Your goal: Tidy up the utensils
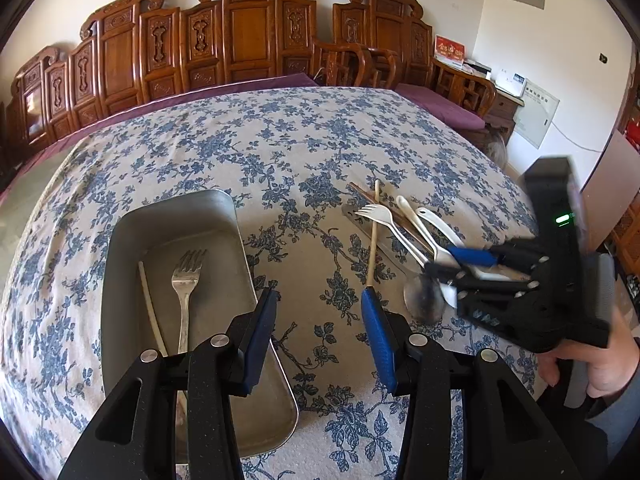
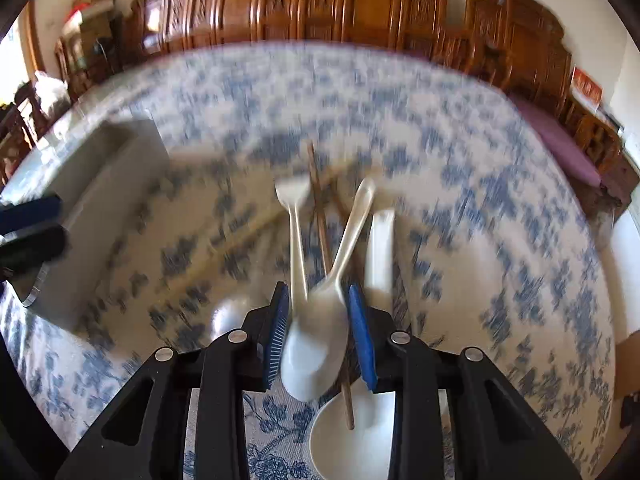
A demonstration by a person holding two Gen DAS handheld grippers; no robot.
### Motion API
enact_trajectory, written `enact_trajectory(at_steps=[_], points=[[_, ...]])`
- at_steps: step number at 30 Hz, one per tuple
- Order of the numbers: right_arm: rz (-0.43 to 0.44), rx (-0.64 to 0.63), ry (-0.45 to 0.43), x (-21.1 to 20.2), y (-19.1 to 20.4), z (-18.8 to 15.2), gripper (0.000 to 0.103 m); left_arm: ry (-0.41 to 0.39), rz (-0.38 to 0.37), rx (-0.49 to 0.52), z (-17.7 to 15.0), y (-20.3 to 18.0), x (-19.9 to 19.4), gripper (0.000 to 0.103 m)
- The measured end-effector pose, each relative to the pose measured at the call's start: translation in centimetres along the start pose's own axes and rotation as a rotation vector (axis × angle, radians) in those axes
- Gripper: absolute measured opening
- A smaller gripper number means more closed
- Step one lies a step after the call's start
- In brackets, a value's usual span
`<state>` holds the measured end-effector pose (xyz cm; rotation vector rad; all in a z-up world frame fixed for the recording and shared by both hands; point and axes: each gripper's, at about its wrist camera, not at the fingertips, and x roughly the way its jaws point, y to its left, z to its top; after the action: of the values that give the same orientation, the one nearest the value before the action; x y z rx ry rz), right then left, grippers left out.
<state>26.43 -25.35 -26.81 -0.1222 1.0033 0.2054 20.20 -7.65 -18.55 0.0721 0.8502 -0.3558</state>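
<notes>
Roughly a quarter done, by my estimate: metal tray on the worktop holds a metal fork and one pale chopstick. Left hand-held gripper hangs wide, empty. Right hand-held gripper straddles a white spoon in the unsorted pile; grip not confirmed.

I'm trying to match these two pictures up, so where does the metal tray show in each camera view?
Left wrist: metal tray at lower left, by the left gripper; a metal fork lies in it.
Right wrist: the tray is blurred at the left edge, upper-left of the right gripper.
Shared landmark: the white plastic fork in the utensil pile.
</notes>
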Motion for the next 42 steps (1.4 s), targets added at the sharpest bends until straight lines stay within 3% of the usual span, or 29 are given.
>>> enact_trajectory(at_steps=[6, 10, 12, 17, 27, 42], points=[[0.065, 0.079, -0.035, -0.9, -1.3, 0.3, 0.024, -0.004, -0.001, 0.012, 0.2, -0.4, -0.1, 0.042], [0.127, 0.127, -0.076, -2.1, -2.2, 0.3, 0.004, 0.006, 0.005, 0.026, 0.2, -0.7, 0.3, 0.042], [0.17, 0.145, -0.073, -2.0, -2.4, 0.4, 0.004, 0.009, 0.007, 0.029, 0.3, -0.8, 0.5, 0.042], [0.178, 0.128, -0.064, -1.8, -1.9, 0.4, 0.003, 0.033, 0.01, 0.038, 0.0, -1.1, 1.3, 0.042], [0.242, 0.196, -0.148, -3.4, -3.6, 1.0, 0.003, 0.096, 0.044, 0.096, 1.2, -2.1, 2.8, 0.042], [0.273, 0.232, -0.181, -4.2, -4.9, 0.7, 0.003, 0.206, 0.046, 0.063, 4.0, -3.7, 9.6, 0.024]])
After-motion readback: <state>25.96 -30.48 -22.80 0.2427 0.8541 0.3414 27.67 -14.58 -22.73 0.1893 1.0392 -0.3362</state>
